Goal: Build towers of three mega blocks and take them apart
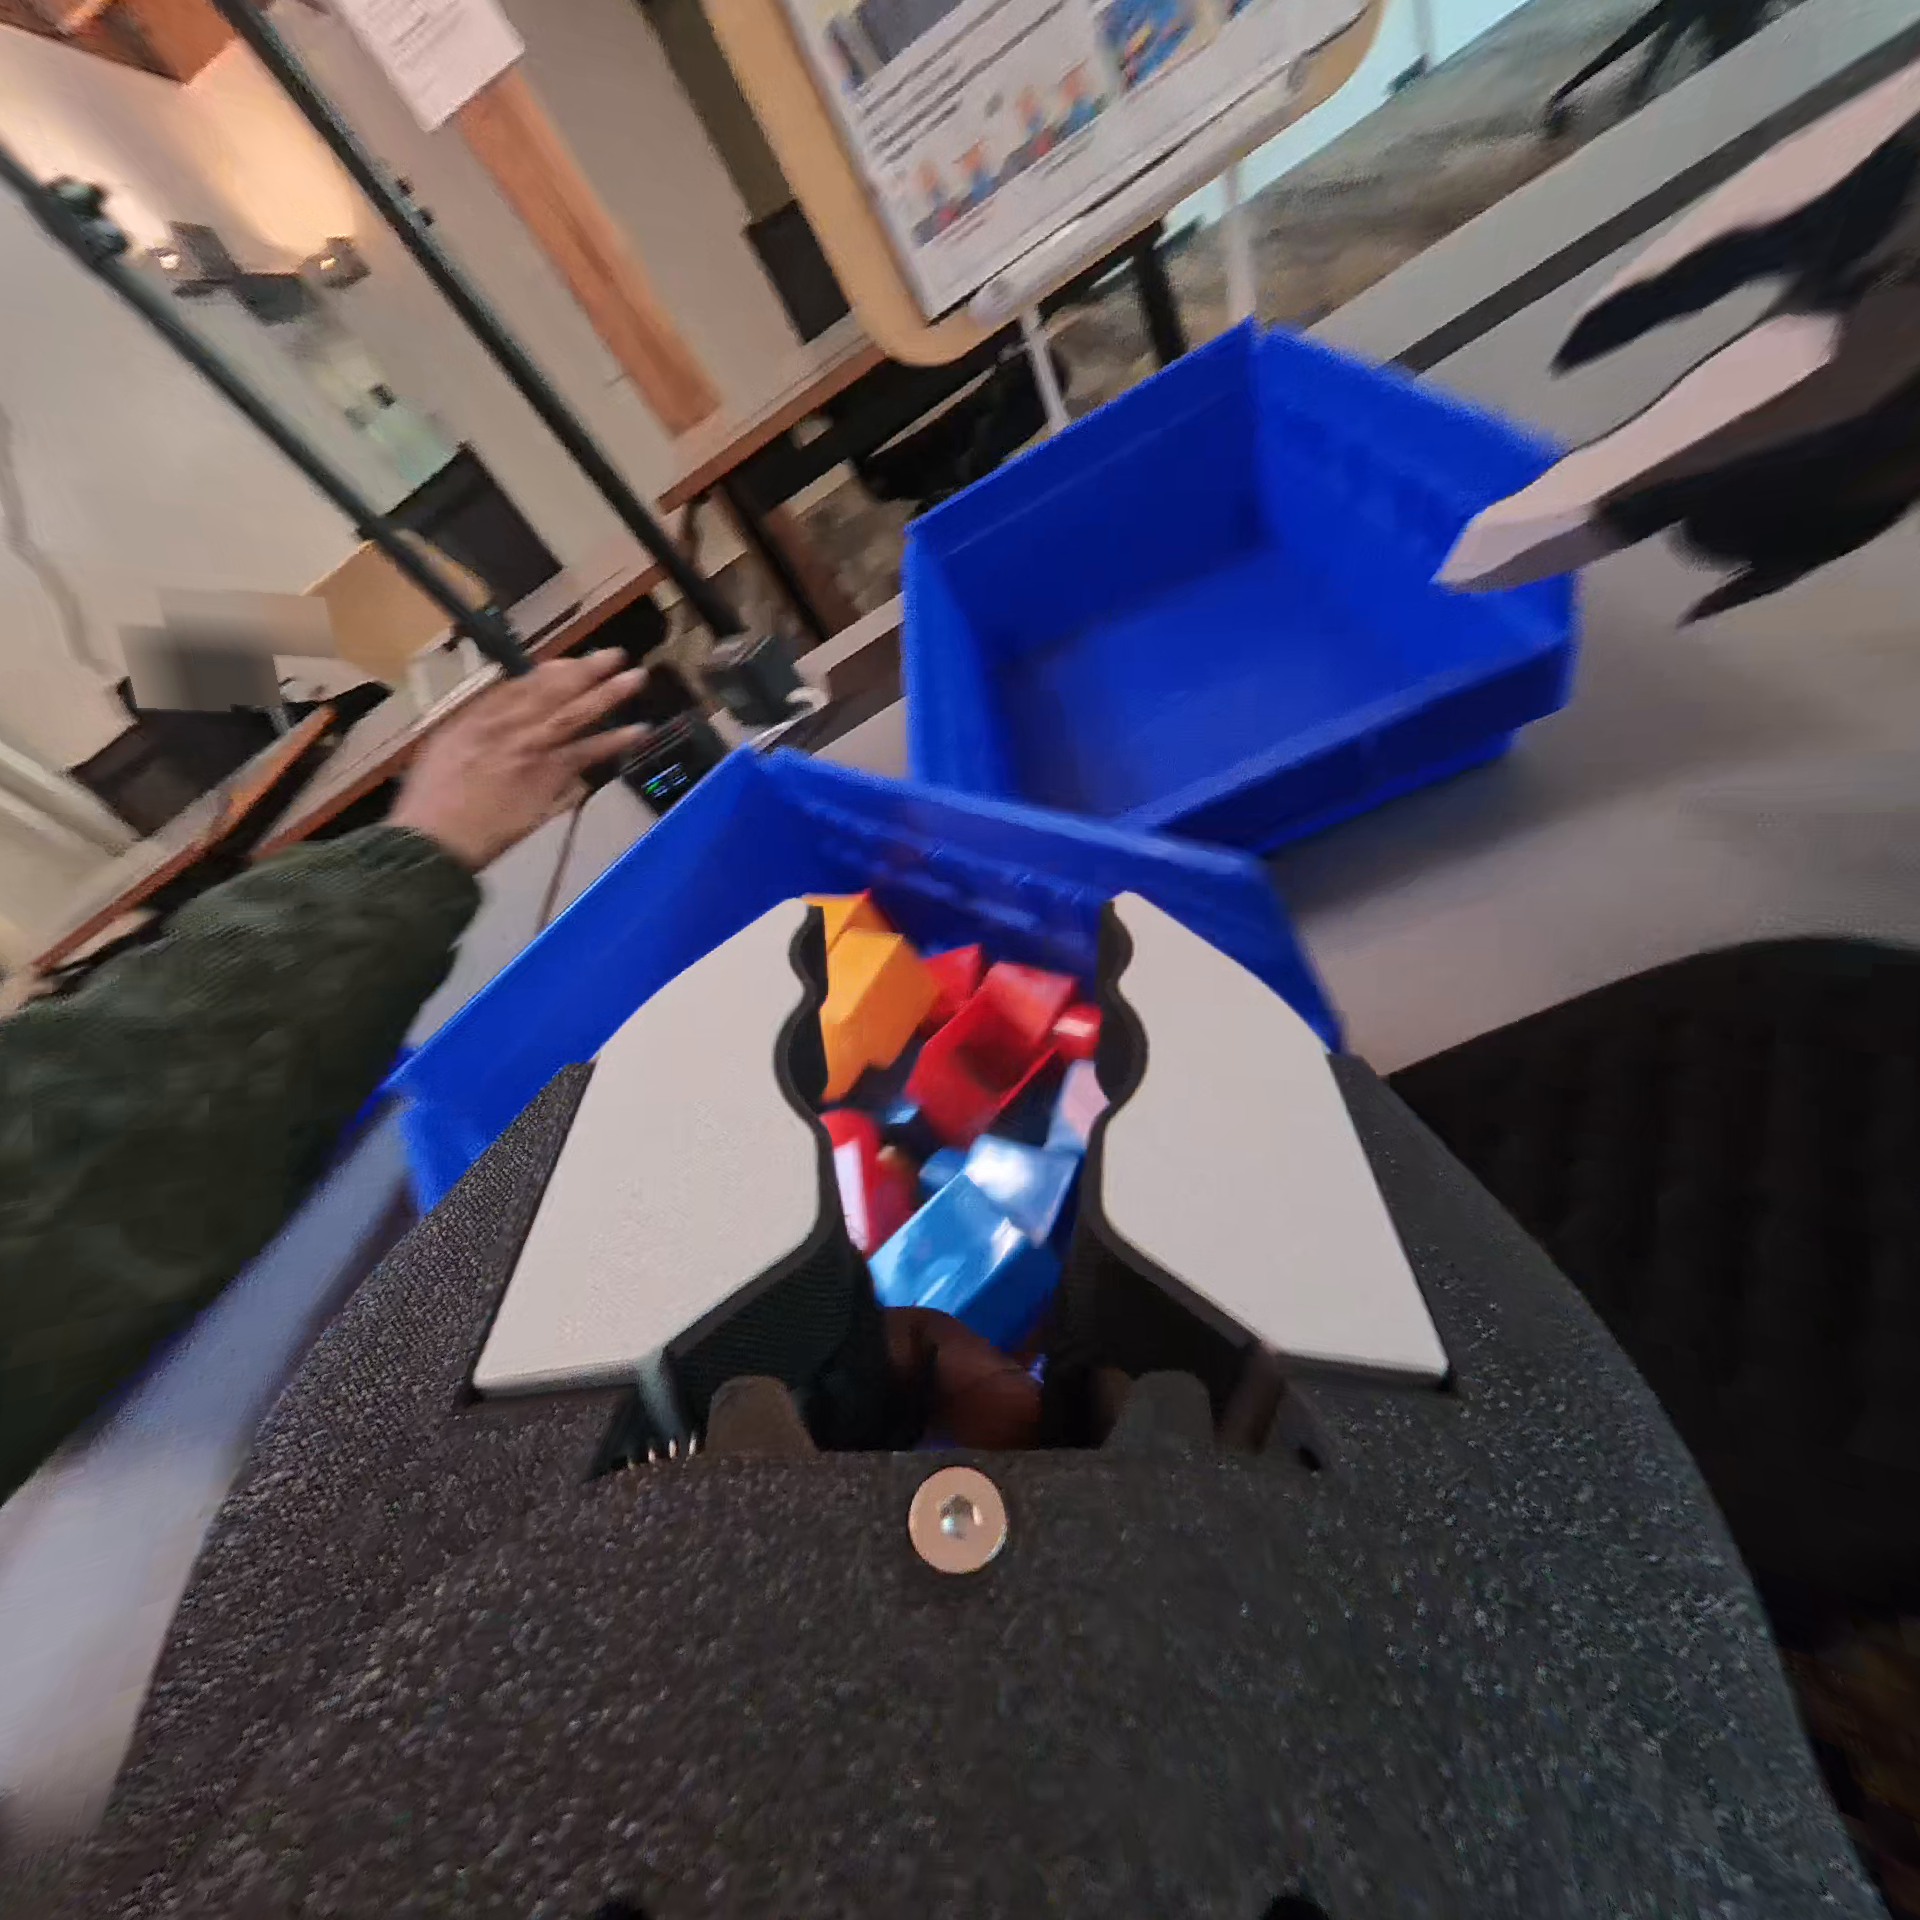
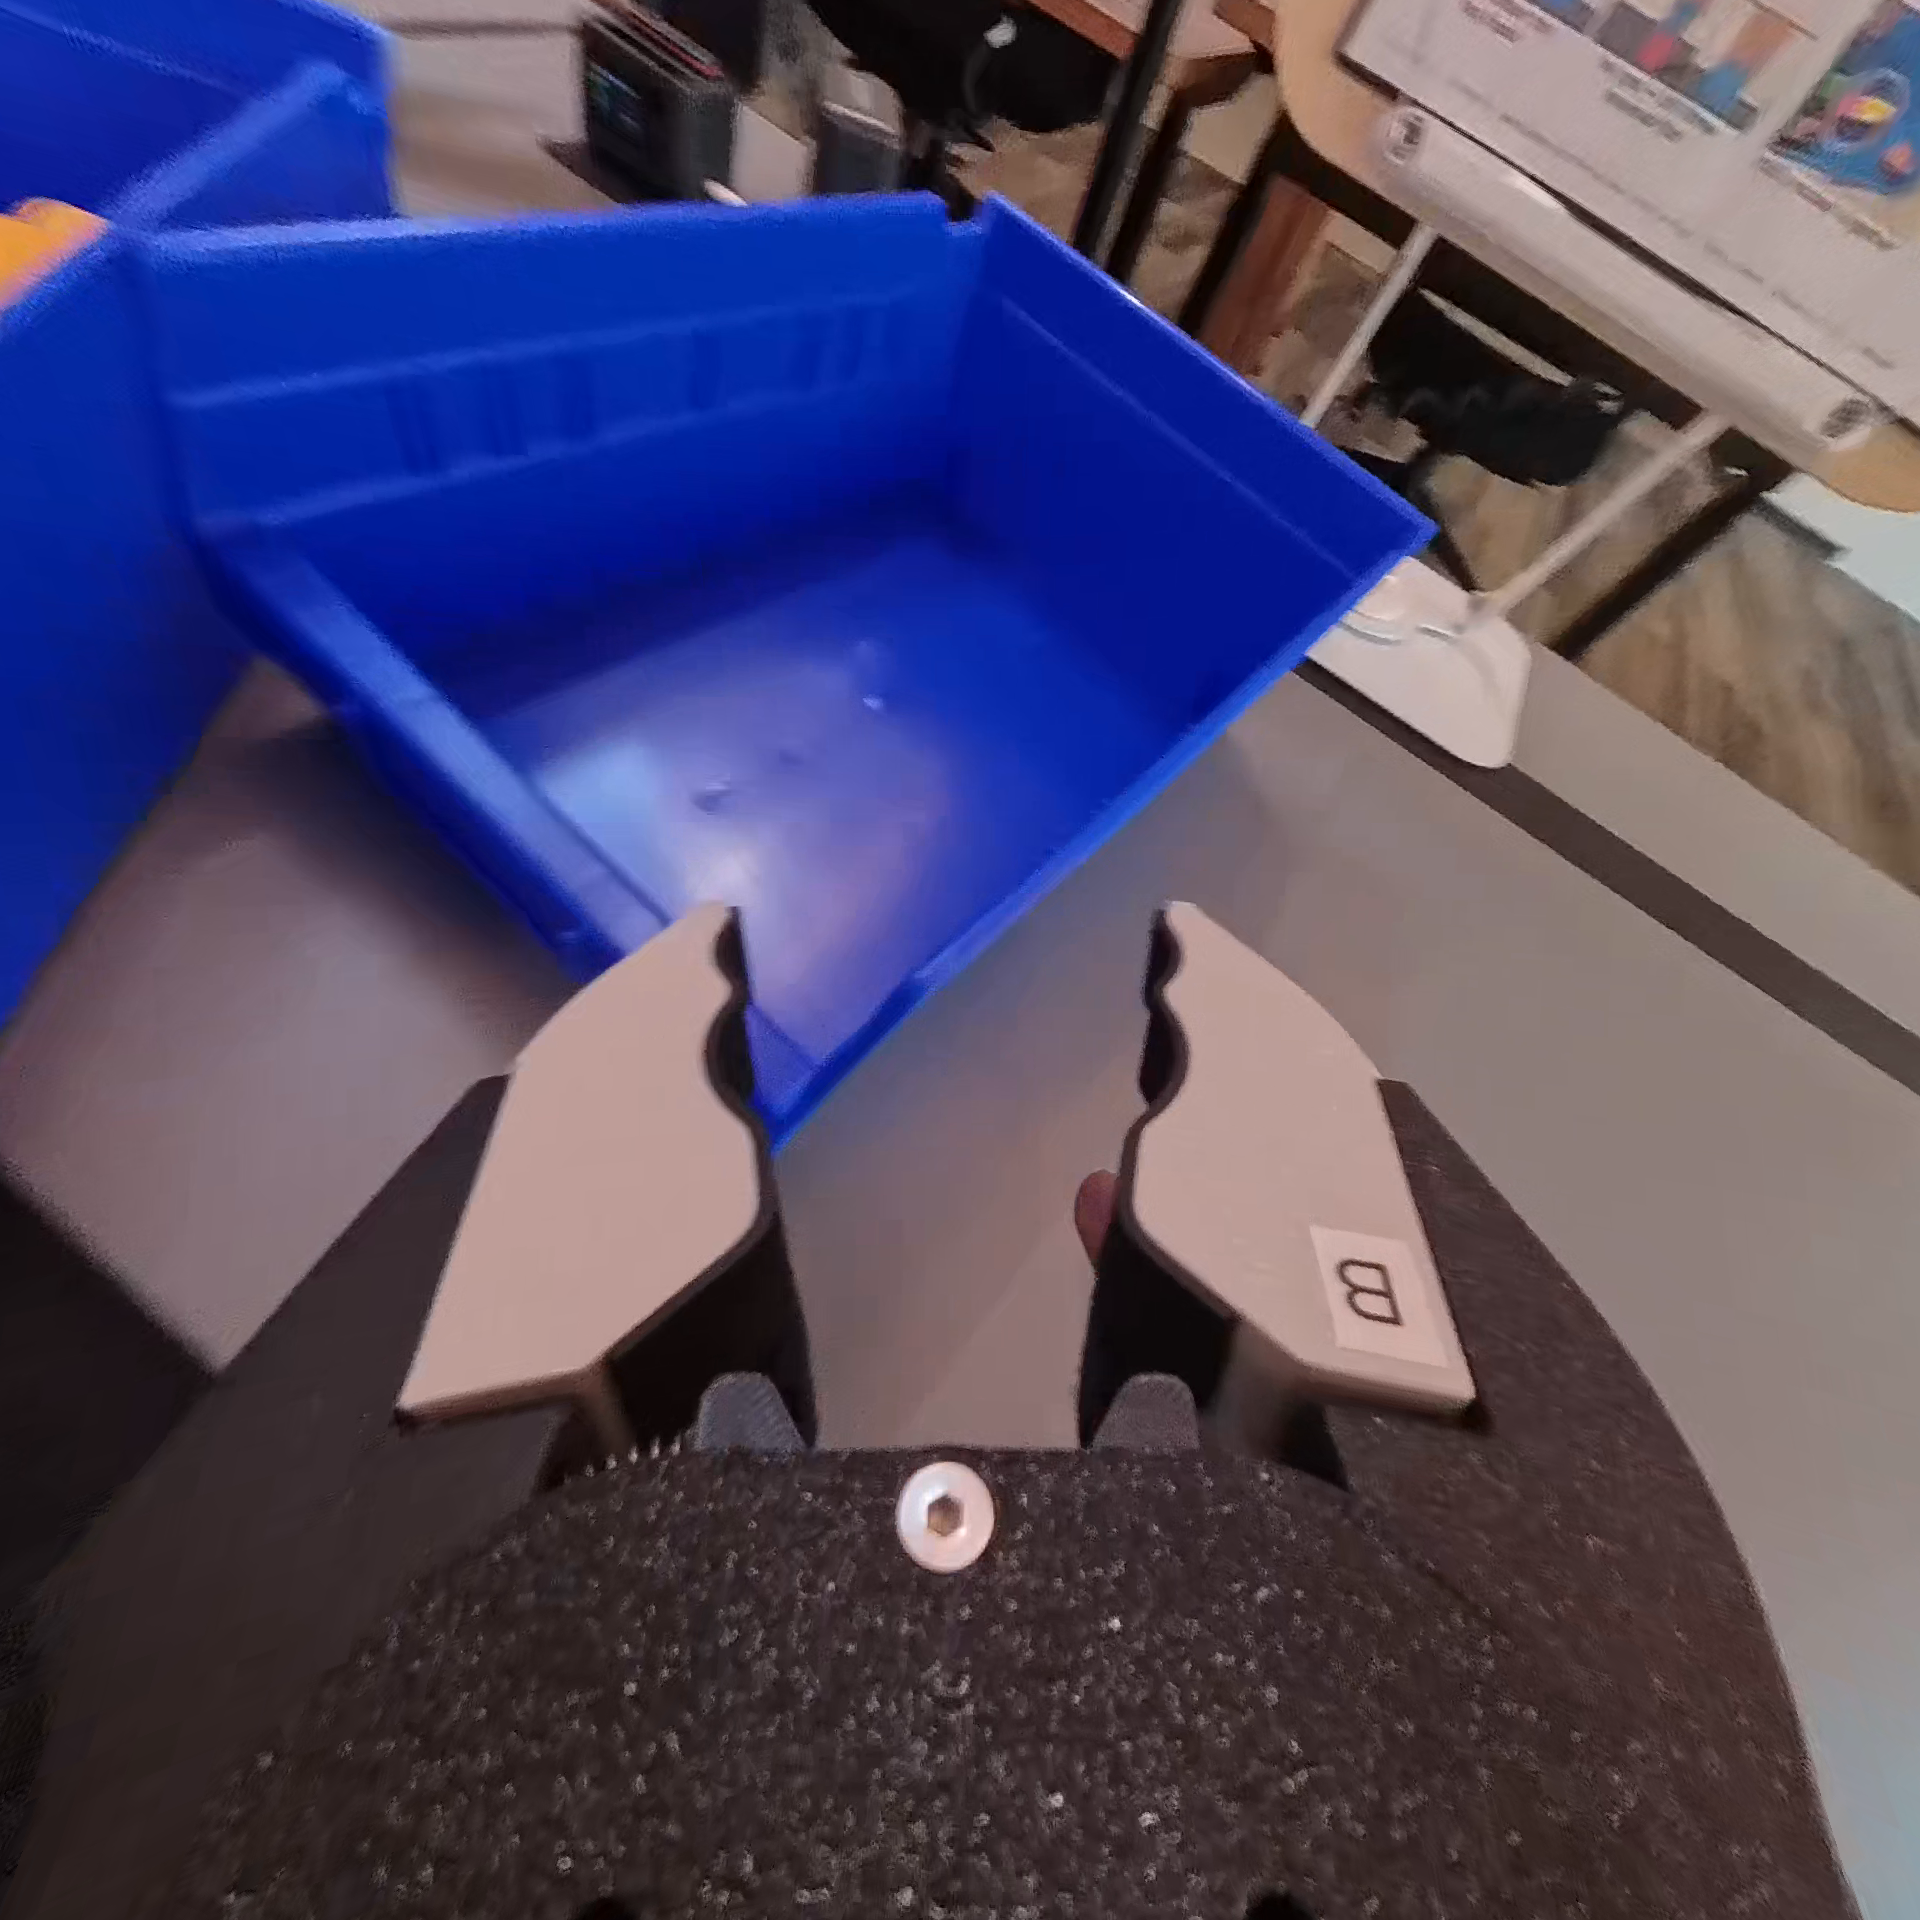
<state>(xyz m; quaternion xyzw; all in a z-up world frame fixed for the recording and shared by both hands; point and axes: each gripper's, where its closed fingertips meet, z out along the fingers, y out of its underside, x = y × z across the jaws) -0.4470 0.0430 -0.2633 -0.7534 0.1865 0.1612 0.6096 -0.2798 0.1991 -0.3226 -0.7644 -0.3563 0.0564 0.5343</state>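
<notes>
Both tongs gape with nothing held: left gripper (image 1: pixel 956 925) over the bin (image 1: pixel 665 935) heaped with mega blocks (image 1: pixel 966 1081), right gripper (image 2: pixel 945 925) beside a second blue bin (image 2: pixel 1143 416) on the grey table (image 2: pixel 1455 987)

Your left hand-held gripper (image 1: pixel 961 914) and right hand-held gripper (image 2: pixel 945 920) match: rough black speckled bodies, pale grey finger plates with wavy black inner edges, one silver hex screw each. The right carries a white lettered sticker (image 2: pixel 1374 1291).
</notes>
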